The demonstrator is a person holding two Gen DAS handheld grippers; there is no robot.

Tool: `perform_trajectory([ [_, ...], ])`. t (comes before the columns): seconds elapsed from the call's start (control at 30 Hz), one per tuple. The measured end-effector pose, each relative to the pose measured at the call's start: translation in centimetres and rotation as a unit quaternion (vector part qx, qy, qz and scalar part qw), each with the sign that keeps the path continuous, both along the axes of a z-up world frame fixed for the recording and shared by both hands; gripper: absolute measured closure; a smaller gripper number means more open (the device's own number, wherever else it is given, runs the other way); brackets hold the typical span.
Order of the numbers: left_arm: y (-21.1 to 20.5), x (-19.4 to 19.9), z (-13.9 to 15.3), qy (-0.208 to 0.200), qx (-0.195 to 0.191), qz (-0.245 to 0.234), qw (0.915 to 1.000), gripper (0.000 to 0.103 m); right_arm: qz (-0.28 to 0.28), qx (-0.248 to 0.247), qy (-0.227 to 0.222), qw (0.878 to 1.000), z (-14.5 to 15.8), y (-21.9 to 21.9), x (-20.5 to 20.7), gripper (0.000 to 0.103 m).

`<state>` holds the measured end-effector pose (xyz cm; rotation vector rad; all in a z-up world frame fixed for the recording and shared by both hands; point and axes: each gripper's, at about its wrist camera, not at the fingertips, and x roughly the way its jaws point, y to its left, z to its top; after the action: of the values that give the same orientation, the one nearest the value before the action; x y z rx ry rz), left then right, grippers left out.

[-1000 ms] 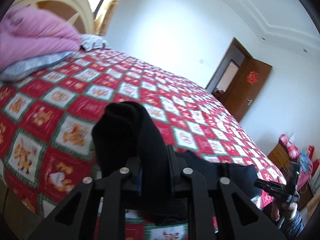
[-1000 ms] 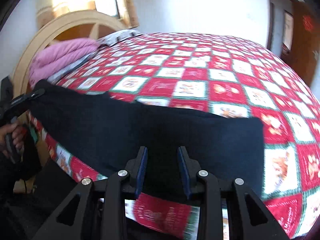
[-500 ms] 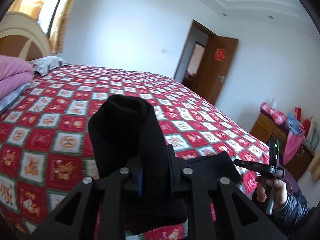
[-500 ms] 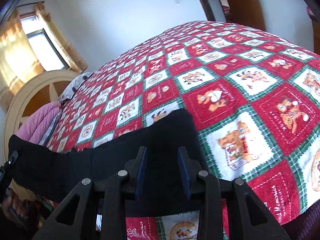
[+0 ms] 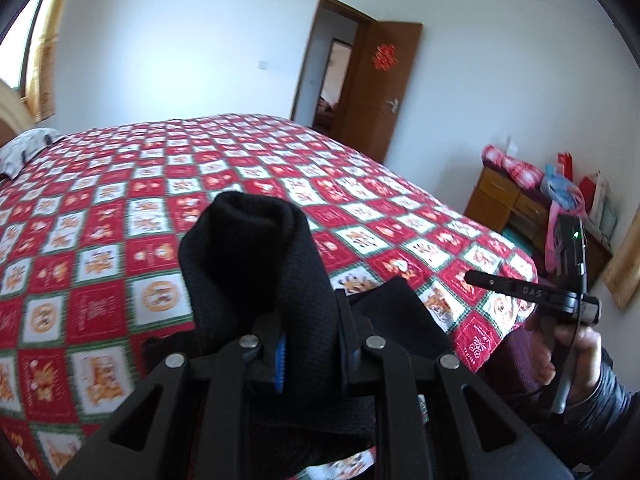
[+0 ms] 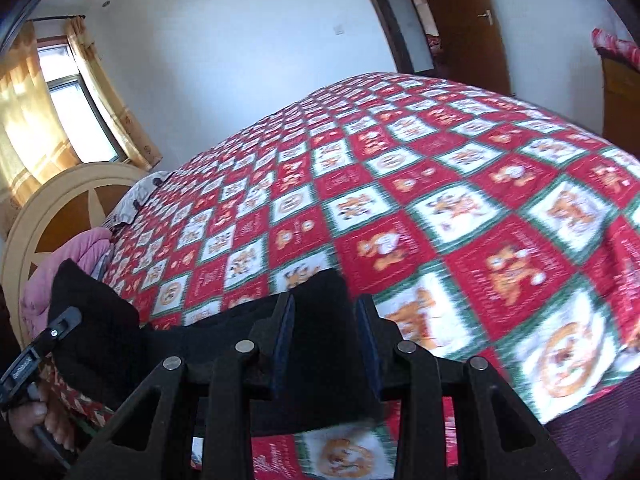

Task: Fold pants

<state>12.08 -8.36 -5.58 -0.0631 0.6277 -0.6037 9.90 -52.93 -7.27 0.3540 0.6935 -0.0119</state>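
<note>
Both grippers have swung toward the foot end of the bed since a second ago, and the black pants (image 5: 256, 264) that then stretched wide between them now hang in a shorter, slacker span just above the near edge of the quilt (image 5: 160, 184).

Clamped between the fingers of the left gripper (image 5: 308, 344) is a thick bunch of the pants; the cloth rises past the fingertips in a rounded, rolled hump with a fine knitted, ribbed texture. A blue ridged pad shows on the inner face of the left finger (image 5: 280, 360).

Seen from the right wrist, the right gripper (image 6: 324, 344) is clenched on a flatter edge of the same pants (image 6: 316, 312), whose matte black cloth runs off to the left toward the other gripper and droops over the bed's edge.

Beneath lies a soft quilt of red and white squares framed in green, printed with orange bears; its lettering is too blurred to read. On the right gripper's body (image 5: 532, 292), as the left wrist shows it, small pale letters read "DAS". A red paper cut-out hangs on the brown wooden door (image 5: 384, 80).
</note>
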Motion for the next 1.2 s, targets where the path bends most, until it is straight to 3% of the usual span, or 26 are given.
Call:
perform_trajectory([
  [0.23,-5.0,1.1,-1.4,0.023,0.037,-0.035,0.9984,0.084,-0.013,0.030,0.018,0.999,-2.5,-3.8,-1.0,0.069],
  [0.4,-7.9,1.7,-2.5,0.032,0.058,-0.053,0.9964,0.084,0.035,0.030,0.030,0.998,-4.3,-2.5,-0.3,0.069],
  [0.53,-10.3,2.0,-4.1,0.047,0.075,-0.073,0.9934,0.084,0.020,0.009,0.010,1.000,-3.9,-2.7,-0.6,0.069],
  [0.9,-14.5,2.3,-8.0,0.052,0.127,-0.080,0.9872,0.083,0.012,0.023,0.029,0.999,-6.4,-2.7,0.2,0.068],
  [1.07,-15.0,0.9,-8.5,0.043,0.115,-0.088,0.9885,0.073,0.010,0.026,0.025,0.999,-6.6,-2.7,0.3,0.068],
  [1.2,-14.5,-1.6,-6.4,0.005,0.085,-0.114,0.9898,0.065,0.007,0.036,0.014,0.999,-6.6,-3.1,0.1,0.068],
])
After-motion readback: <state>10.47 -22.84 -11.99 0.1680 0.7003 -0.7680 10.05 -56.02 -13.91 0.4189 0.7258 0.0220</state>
